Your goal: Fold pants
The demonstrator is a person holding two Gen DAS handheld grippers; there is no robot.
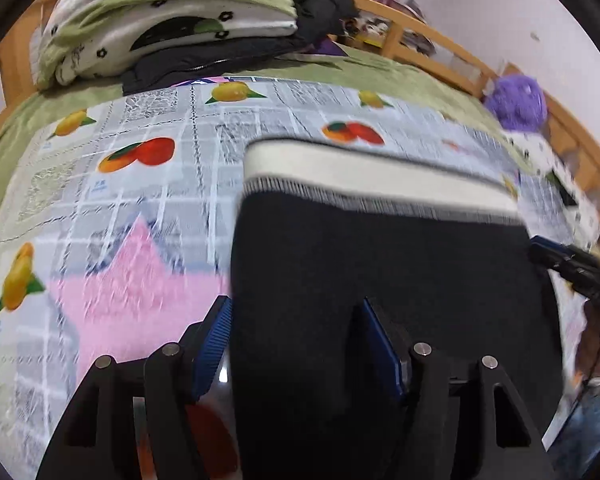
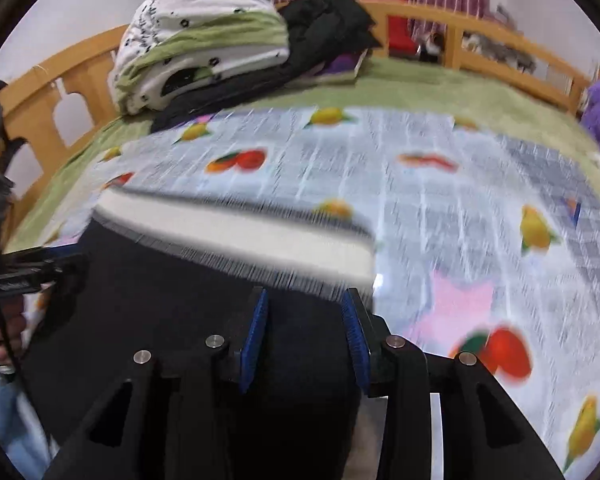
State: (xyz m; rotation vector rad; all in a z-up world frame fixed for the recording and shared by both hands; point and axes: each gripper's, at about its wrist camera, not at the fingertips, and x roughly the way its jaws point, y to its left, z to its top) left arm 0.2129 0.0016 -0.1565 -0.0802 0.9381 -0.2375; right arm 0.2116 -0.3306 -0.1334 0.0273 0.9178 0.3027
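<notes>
Black pants (image 1: 380,264) with a white waistband (image 1: 372,168) lie flat on the fruit-print sheet, waistband at the far end. My left gripper (image 1: 296,308) straddles their left edge. Its left finger (image 1: 214,340) is just off the cloth and its right finger (image 1: 380,344) is over it, with the jaws well apart and not pinching. In the right wrist view the pants (image 2: 172,304) and waistband (image 2: 240,236) fill the lower left. My right gripper (image 2: 306,296) stands over their right edge with black cloth between its parted blue pads (image 2: 256,336). Each gripper also shows at the other view's edge: right gripper (image 1: 572,268), left gripper (image 2: 32,272).
The bed has a green blanket (image 1: 400,76) and a wooden rail (image 2: 480,28). Folded bedding (image 1: 168,20) and dark clothes (image 2: 328,24) are stacked at the far end. A purple plush toy (image 1: 516,100) sits at the right. A hand (image 2: 4,328) and jeans show at the left.
</notes>
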